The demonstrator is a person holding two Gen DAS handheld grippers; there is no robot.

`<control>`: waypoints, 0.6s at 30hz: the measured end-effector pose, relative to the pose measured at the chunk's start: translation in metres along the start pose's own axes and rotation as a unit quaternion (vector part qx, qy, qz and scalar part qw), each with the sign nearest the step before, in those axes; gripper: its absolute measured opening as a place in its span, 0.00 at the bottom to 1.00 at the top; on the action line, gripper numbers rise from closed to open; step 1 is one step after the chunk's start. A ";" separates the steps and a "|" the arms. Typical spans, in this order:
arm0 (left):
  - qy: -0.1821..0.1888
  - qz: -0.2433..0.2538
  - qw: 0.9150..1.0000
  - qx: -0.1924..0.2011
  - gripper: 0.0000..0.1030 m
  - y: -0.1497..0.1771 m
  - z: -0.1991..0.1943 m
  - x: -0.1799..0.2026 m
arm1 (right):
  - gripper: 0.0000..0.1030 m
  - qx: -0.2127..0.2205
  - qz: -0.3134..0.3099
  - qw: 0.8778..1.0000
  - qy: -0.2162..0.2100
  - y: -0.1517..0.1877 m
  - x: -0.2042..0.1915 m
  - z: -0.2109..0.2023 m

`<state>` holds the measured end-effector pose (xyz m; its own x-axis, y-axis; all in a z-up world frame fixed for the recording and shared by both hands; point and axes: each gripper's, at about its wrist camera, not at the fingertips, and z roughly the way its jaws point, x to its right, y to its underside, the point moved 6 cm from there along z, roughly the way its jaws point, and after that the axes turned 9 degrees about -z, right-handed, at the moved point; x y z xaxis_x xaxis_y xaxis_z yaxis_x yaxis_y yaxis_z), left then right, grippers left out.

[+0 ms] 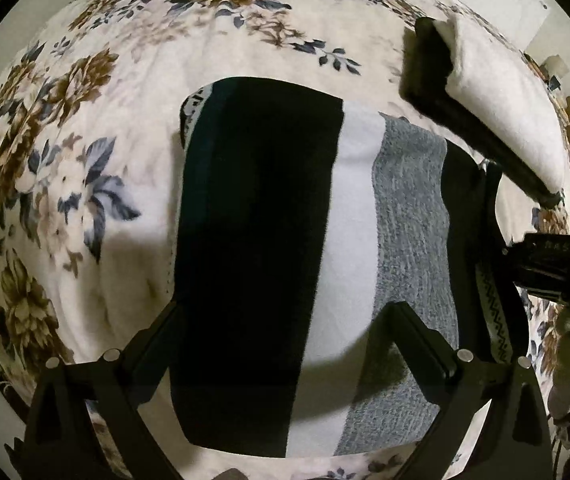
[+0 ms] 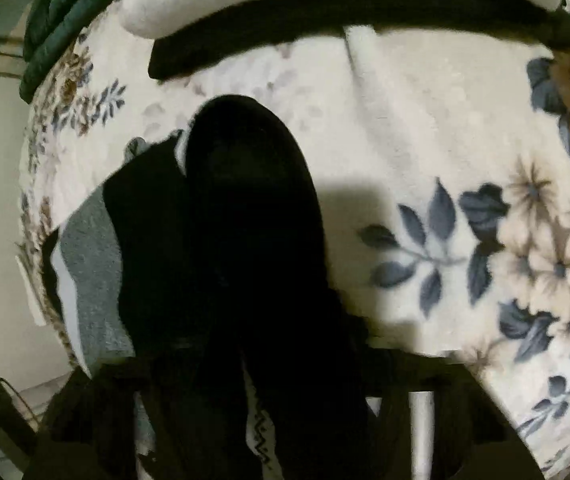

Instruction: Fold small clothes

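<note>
A small striped garment (image 1: 325, 248) with black, white and grey bands lies flat on a floral blanket (image 1: 85, 208). My left gripper (image 1: 281, 320) is open just above its near end, one finger over the black band, the other over the grey band. My right gripper (image 1: 541, 256) enters from the right edge and is shut on the garment's black right edge, lifting it. In the right wrist view the lifted black cloth (image 2: 253, 240) hangs in front of the camera and hides the fingers; the grey band (image 2: 93, 264) shows at left.
A folded white and black cloth (image 1: 497, 100) lies on the blanket at the far right; it also shows in the right wrist view (image 2: 325, 8). A dark green item (image 2: 61, 24) sits at the blanket's far edge. The bed edge lies at left.
</note>
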<state>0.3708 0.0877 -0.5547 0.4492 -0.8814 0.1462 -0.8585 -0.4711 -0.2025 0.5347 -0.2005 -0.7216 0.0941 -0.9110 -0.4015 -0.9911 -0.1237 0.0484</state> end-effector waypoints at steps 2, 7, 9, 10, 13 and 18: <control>0.004 -0.008 1.000 -0.001 0.99 -0.002 -0.004 -0.004 | 0.11 0.028 0.006 1.000 0.003 -0.001 0.002 -0.018; 0.011 -0.037 0.999 0.016 0.99 -0.015 -0.020 -0.027 | 0.08 0.108 0.011 0.994 0.014 -0.016 0.010 -0.074; 0.016 -0.052 0.998 0.019 0.99 -0.024 -0.021 -0.039 | 0.09 0.076 0.002 0.997 0.016 -0.022 0.016 -0.067; 0.016 -0.060 0.998 0.020 0.99 -0.030 -0.020 -0.046 | 0.09 0.051 -0.001 0.999 0.015 -0.024 0.019 -0.059; 0.029 -0.082 0.996 0.019 0.99 -0.047 -0.013 -0.060 | 0.24 0.013 -0.009 1.000 0.014 -0.032 0.026 -0.047; 0.074 -0.104 0.992 0.010 0.99 -0.080 0.014 -0.067 | 0.72 0.019 -0.001 0.998 -0.063 -0.058 0.028 -0.032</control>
<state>0.4124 0.1843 -0.5620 0.5740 -0.7504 0.3277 -0.7447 -0.6448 -0.1721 0.5981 -0.2312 -0.7063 0.0863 -0.8538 -0.5134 -0.9940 -0.1088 0.0138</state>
